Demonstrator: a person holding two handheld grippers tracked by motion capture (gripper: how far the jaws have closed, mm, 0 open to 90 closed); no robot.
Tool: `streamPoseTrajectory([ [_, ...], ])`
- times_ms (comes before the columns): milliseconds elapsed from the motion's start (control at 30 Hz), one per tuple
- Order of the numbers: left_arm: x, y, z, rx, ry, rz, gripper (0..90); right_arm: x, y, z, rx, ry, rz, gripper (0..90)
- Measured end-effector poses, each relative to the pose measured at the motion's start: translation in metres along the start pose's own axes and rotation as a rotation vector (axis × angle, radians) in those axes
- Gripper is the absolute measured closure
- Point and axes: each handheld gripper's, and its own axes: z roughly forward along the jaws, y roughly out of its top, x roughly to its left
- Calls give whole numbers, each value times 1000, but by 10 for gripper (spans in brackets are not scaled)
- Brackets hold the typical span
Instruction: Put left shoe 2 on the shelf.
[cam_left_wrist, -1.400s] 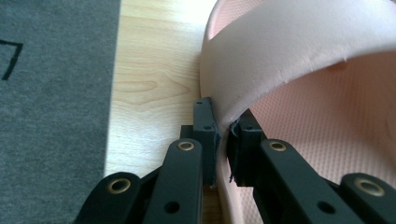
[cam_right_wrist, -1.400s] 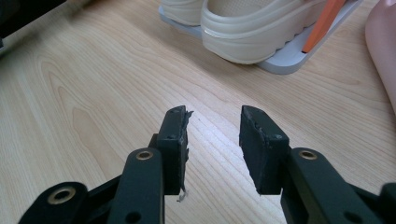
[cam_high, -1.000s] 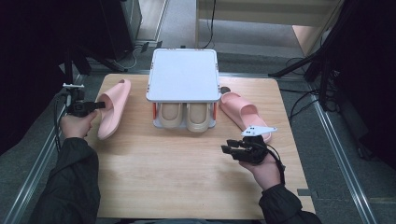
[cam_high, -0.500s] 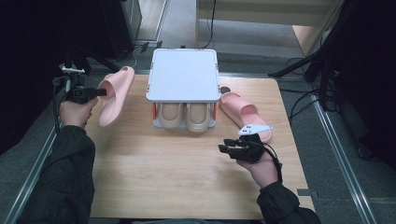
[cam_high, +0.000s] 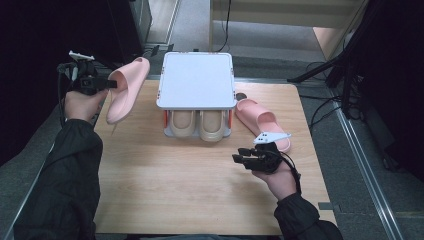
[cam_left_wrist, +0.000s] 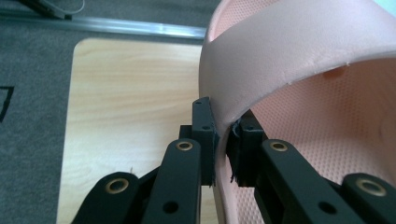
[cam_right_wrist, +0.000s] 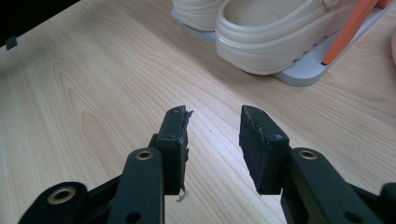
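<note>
– What is nearest to you on the table (cam_high: 200, 190)?

– My right gripper (cam_high: 239, 159). It hovers low over the bare wood, and its jaws are apart with nothing between them. Just beyond it I see the rack (cam_high: 196, 80), with two beige clogs (cam_right_wrist: 280, 35) side by side on its lower shelf.

– And the pink slippers?

– One pink slipper (cam_high: 262, 122) lies flat on the table at the right of the rack, near my right hand. The other slipper (cam_high: 125, 90) is in my left gripper (cam_high: 111, 84), lifted off the table at the left of the rack, with its toe pointing up.

– How do you hold it?

– The jaws are clenched on the edge of its strap. In the left gripper view one pad (cam_left_wrist: 205, 140) presses outside and one inside.
</note>
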Motion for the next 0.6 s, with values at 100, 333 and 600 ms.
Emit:
streamPoseTrajectory([
  [100, -12, 12, -2, -4, -1, 23, 821, 0, 0, 0, 3, 3, 3, 627],
  [333, -49, 39, -6, -19, -13, 78, 820, 0, 0, 0, 0, 5, 1, 627],
  [600, -88, 58, 10, -4, -36, 105, 816, -2, 0, -1, -6, 3, 3, 627],
])
